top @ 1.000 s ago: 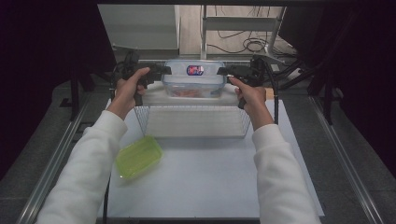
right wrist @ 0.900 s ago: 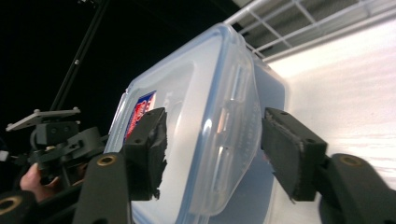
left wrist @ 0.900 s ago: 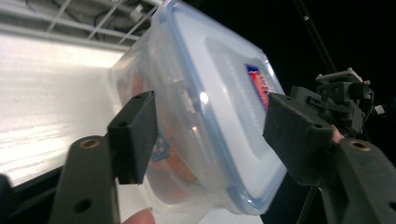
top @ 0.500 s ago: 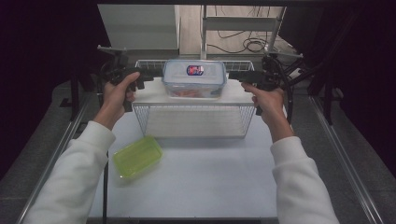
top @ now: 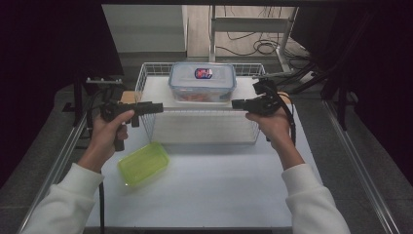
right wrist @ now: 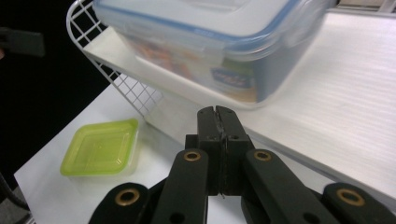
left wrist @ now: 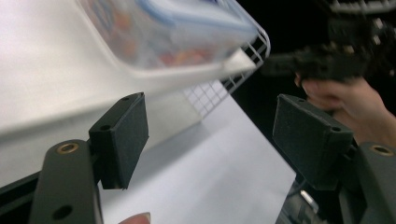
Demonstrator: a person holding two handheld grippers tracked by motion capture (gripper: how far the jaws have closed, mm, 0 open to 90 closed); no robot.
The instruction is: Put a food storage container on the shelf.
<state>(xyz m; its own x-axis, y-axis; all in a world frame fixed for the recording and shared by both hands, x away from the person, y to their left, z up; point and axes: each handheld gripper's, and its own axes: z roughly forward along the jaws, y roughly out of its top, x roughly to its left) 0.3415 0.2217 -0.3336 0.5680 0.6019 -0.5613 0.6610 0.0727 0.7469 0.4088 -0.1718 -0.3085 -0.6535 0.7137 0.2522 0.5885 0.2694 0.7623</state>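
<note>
My left tongs (top: 157, 107) hang released, jaws just widened; my right tongs (top: 237, 103) just clenched empty. The lidded clear box (top: 202, 81), holding reddish contents, sits in the wire basket (top: 146, 78); its label is unreadable.

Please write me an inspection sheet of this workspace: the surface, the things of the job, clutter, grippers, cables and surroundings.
Surface: white table top, bare near the front edge.
Job's things: clear lidded container with a blue-rimmed lid stands on a white board inside the wire basket; neither gripper touches it.
Clutter: green lidded box on the table in front of the basket's left corner.
Grippers: left gripper open, jaws just widened, nothing between them; right gripper shut, jaws just closed, holding nothing. Each is beside the basket.
Cables: a black one trails from the right gripper; more lie on the floor behind the table.
Surroundings: dark curtains at both sides, metal rails along the table.
</note>
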